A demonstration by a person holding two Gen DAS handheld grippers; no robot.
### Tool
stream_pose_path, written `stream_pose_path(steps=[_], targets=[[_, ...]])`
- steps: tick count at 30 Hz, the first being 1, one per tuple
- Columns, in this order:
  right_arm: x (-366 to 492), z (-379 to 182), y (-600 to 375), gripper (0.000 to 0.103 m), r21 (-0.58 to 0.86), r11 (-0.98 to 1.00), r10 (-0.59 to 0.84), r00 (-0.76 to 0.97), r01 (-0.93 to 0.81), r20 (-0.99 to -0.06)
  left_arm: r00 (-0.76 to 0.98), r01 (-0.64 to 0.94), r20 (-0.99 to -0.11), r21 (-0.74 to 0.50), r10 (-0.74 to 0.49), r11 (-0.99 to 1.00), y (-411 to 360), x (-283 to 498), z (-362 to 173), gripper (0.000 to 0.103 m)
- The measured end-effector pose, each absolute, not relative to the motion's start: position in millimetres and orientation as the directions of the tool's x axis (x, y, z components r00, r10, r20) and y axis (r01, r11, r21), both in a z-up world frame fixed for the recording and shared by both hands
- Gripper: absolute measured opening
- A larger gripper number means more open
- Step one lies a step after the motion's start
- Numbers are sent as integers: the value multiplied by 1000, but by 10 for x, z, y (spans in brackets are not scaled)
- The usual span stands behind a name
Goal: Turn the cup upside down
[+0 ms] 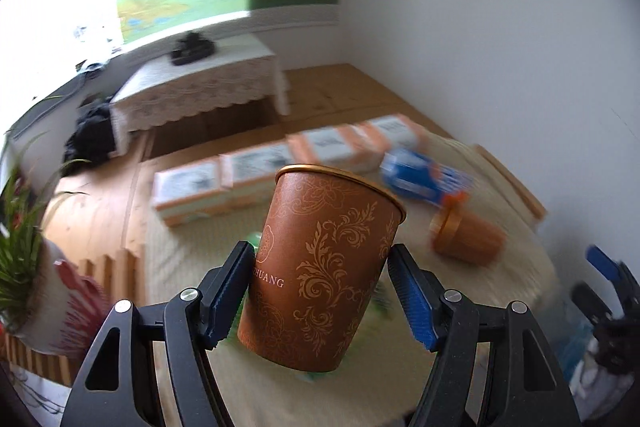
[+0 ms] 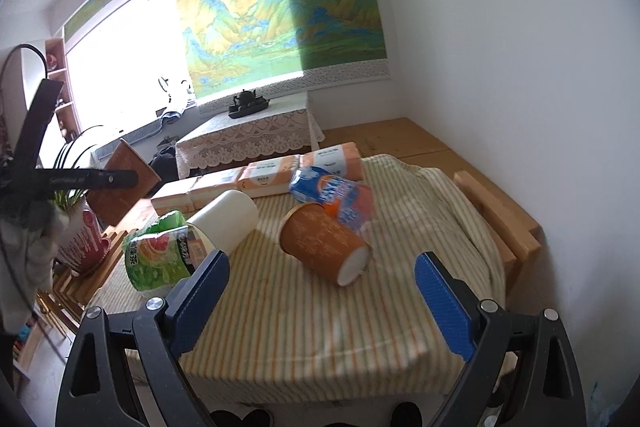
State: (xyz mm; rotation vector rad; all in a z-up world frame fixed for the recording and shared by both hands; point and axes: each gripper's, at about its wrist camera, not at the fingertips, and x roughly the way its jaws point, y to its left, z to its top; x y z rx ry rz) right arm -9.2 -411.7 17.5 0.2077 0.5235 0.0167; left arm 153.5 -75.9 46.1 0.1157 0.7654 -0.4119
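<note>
A brown paper cup (image 1: 320, 267) printed with gold floral scrolls sits pinched in the left claw (image 1: 320, 291), held above the tabletop (image 1: 280, 395) with its gold-rimmed mouth up and its body tilted to the right. Both blue ribbed pads (image 1: 228, 303) press against its sides. From the right wrist view the same cup (image 2: 120, 183) appears at far left, gripped by the black arm of the left claw (image 2: 96, 179) and lifted clear of the striped cloth (image 2: 300, 315) that covers the tabletop.

The right claw (image 2: 320, 303) hangs spread wide over the near edge of the cloth, nothing between its blue pads (image 2: 440, 299). Ahead of it an orange paper cup (image 2: 324, 247) lies on its side, white base toward the camera. A blue-and-orange drink bottle (image 2: 332, 195) lies just behind it, touching or nearly so. To the left lie a white cup (image 2: 224, 223) on its side and a green snack tub (image 2: 156, 259). A row of orange-and-white tissue packs (image 2: 264, 179) lines the far edge. A potted plant (image 2: 80, 231) stands off the left side.
</note>
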Motion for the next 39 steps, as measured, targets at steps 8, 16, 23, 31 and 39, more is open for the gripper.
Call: stream_pose_path(steps=[8, 16, 23, 31, 39], targets=[[-324, 102, -4371, 92, 204, 976, 37, 862, 78, -505, 543, 470, -750, -101, -377, 877, -1397, 1208, 47, 73], [-422, 0, -4486, 92, 223, 970, 30, 854, 102, -519, 471, 470, -803, -122, -366, 874, -1746, 1231, -491, 73], [-473, -26, -4535, 92, 223, 969, 26, 853, 107, -522, 456, 464, -823, -104, -339, 879, -1842, 1298, -721, 73], [-477, -34, -4531, 92, 230, 967, 27, 852, 110, -523, 472, 456, -806, -124, -358, 881, -1776, 1292, -658, 94], [-495, -53, -4391, 92, 263, 958, 42, 847, 117, -529, 551, 445, -737, -139, -392, 885, -1450, 1054, -274, 94]])
